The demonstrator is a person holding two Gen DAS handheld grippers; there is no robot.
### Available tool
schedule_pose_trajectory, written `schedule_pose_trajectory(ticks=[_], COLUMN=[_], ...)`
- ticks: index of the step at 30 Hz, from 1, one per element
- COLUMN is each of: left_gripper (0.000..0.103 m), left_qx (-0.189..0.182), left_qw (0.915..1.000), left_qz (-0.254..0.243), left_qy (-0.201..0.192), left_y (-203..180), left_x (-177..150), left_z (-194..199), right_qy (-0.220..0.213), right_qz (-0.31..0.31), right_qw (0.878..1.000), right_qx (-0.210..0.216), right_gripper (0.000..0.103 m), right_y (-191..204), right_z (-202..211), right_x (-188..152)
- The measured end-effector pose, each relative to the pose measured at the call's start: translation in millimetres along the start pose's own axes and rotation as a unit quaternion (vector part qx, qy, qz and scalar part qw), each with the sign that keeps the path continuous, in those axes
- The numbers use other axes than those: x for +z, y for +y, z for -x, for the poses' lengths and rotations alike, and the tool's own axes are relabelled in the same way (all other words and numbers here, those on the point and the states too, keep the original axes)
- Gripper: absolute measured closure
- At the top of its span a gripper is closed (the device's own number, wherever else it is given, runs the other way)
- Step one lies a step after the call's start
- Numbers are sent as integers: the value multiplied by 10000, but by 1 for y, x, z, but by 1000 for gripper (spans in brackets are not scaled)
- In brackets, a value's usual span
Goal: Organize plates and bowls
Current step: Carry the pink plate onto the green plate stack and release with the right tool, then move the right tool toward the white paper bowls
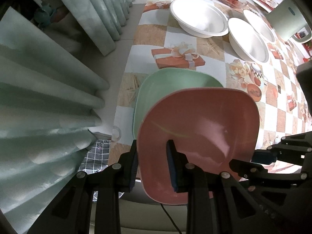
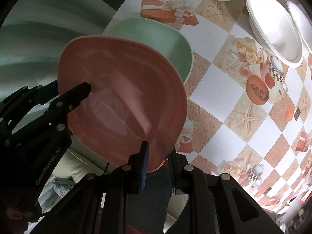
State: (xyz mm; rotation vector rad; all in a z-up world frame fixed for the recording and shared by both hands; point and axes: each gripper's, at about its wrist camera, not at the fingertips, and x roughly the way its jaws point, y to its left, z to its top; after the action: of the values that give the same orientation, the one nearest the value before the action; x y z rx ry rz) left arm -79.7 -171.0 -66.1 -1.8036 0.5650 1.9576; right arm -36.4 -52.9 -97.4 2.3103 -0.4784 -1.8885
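Left wrist view shows the left gripper (image 1: 153,161) looking down, its two black fingers pinched on the rim of the pink plate (image 1: 198,134), one finger above the plate and one under it. Right wrist view shows the right gripper (image 2: 158,167) biting the other side of the same pink plate (image 2: 124,97) in the same way. Two grips on two sides keep the plate flat, so it does not tip or slide out. The pink plate hangs in the air just over the green plate (image 1: 175,83), which lies on the table (image 1: 214,58) near its edge. It looks like the pink one is meant to go on top of the green one to make a neat pile. Farther away on the checked cloth sit three white bowls (image 1: 198,16), close together and not stacked yet. A pale green curtain (image 1: 48,97) hangs beside the table.
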Motion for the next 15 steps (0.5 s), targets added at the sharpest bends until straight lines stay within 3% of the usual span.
schedule_pose_trajectory(ticks=[6,8,11,13,14,15], left_gripper=[71,64,45,35,34,30], left_qx=[93,108,31,161,225,290], left_qw=[9997,9995,9994,9990,9988,9987], left_qz=[-172,-179,-161,-177,-173,-141], left_qy=[-172,-241,-289,-370,-389,-392], left_y=[-3,-3,-3,-5,-5,-4], left_x=[16,21,23,21,20,21], left_z=[-7,-7,-6,-3,-2,-1], right_qy=[-51,-93,-155,-170,-175,-182], right_qz=[-323,-271,-242,-276,-286,-294], right_qw=[9994,9995,9994,9993,9994,9994], right_qx=[105,103,169,183,101,-12], right_gripper=[81,81,81,75,63,44], right_y=[-10,-9,-9,-13,-18,-24], right_z=[-10,-11,-9,-7,-4,1], right_x=[11,14,17,18,21,20])
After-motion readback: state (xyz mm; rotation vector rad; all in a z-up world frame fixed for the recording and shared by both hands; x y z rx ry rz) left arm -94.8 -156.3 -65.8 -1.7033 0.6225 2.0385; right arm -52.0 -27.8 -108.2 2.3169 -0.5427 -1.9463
